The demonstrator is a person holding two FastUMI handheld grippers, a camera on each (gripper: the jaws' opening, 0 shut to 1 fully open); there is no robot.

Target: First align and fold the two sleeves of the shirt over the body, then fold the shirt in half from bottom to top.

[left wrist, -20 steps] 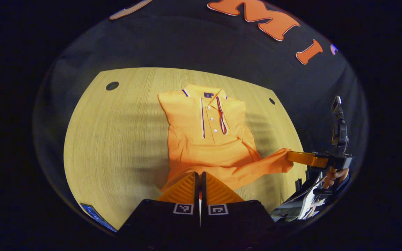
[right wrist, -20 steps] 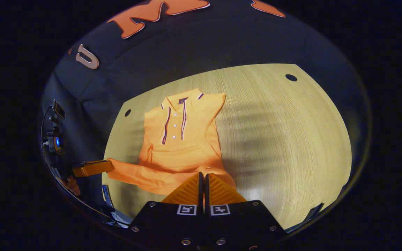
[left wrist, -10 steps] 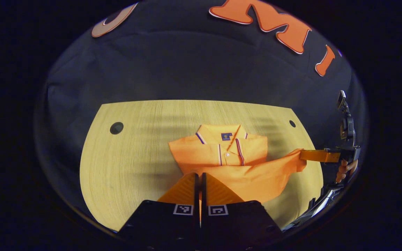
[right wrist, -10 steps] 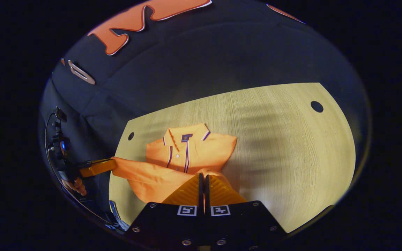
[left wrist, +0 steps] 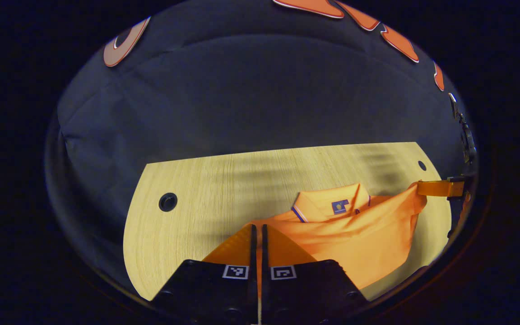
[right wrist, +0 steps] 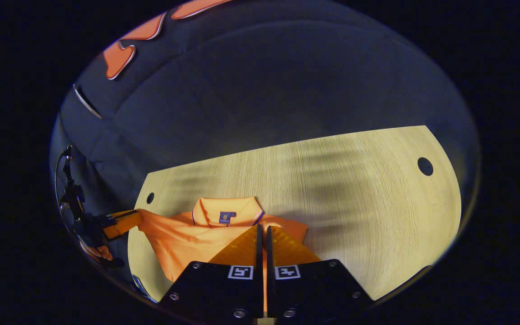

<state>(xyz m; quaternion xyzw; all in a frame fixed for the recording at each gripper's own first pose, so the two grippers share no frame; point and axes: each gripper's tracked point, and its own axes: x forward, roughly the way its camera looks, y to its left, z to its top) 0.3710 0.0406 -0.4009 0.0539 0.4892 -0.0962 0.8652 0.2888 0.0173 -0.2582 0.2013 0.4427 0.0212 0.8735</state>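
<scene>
A pale wood-grain desk point(left wrist: 206, 189) takes up the lower half of both views, its grain running toward the wall behind it. A dark round hole point(left wrist: 168, 201) sits near the desk's left rear corner, and a smaller one point(left wrist: 421, 165) near its right rear corner. Soft banded shadows lie across the desk top close to its far edge. Behind the desk hangs a black cloth wall point(right wrist: 260, 90), creased in folds and dimly lit.

Pale wood-grain tabletop point(right wrist: 368, 216) lies bare beside and behind the orange polo shirt point(right wrist: 183, 234); two round dark holes point(right wrist: 425, 166) mark its far corners; the black cloth wall point(right wrist: 264, 90) bounds the far edge.
</scene>
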